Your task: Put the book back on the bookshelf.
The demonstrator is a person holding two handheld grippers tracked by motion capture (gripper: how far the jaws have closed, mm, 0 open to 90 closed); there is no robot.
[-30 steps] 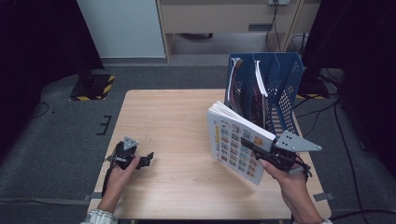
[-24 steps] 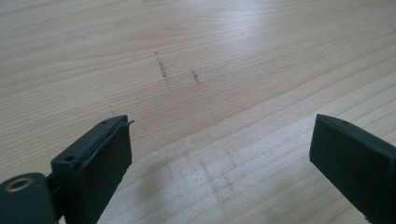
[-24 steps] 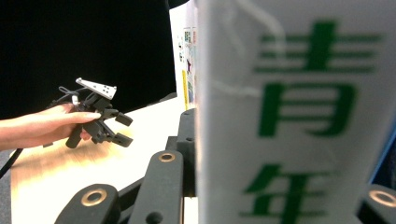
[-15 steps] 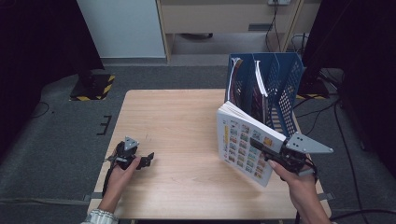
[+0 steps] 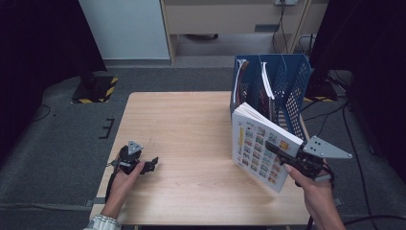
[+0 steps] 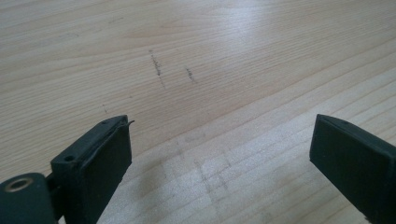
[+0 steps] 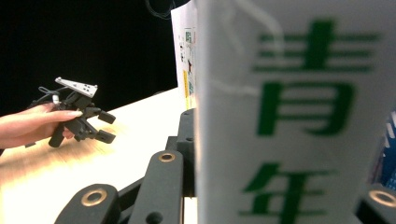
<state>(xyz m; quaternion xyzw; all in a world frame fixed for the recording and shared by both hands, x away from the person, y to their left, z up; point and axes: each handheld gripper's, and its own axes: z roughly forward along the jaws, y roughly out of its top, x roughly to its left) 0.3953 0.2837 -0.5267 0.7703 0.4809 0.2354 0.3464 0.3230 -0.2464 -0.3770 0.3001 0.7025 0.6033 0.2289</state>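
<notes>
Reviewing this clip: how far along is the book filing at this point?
Done: two items already stand in the blue file rack, and the book is off the table, clamped upright in the right gripper beside the rack. In hand: carrying it toward the rack. Left: sliding it into a slot and letting go. The left gripper rests open on the table, holding nothing.

The white spine of the book [image 7: 299,116] had big green Chinese signs on it, 青 on top and 年 under it. The front of the book [image 5: 258,146] had rows of little colored pictures, but their words were too small to read. No other words or numbers could be read.
</notes>
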